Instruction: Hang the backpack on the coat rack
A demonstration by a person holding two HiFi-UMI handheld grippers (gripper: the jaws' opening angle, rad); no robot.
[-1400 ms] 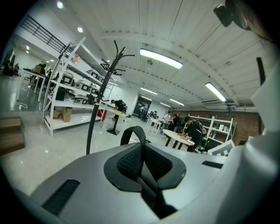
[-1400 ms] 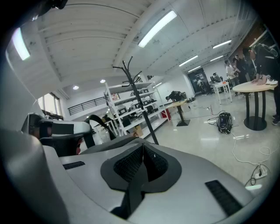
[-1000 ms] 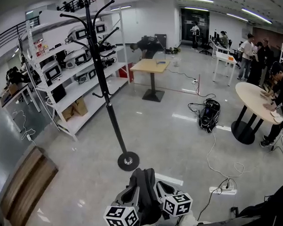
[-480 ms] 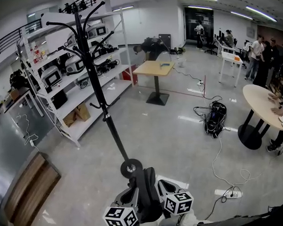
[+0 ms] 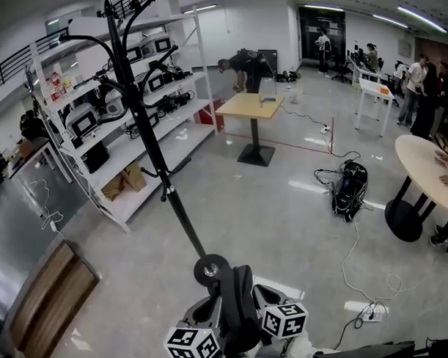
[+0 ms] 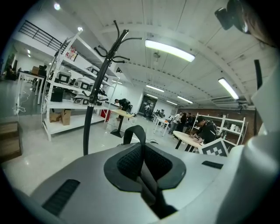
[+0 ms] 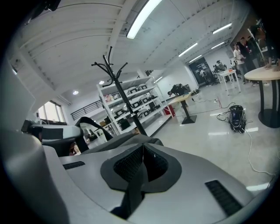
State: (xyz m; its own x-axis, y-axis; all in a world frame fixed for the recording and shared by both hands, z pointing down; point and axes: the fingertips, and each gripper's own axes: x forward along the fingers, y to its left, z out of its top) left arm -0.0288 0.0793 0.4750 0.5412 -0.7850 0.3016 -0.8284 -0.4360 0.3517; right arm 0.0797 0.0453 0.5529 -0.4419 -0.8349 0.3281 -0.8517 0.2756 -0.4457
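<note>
Moved: coat rack stands nearer, its base just beyond the backpack.
Backpack: dark grey, limp, slung between both grippers.
Left gripper: clamped on its black strap.
Right gripper: clamped on another strap.

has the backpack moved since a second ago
Yes: toward the coat rack. In the head view its round base now sits lower than a second ago, right against the top of the backpack.

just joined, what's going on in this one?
A person holds a dark backpack by its straps. The left gripper and the right gripper are each shut on one. The coat rack stands just ahead, its base right past the bag. The backpack is not hung yet.
</note>
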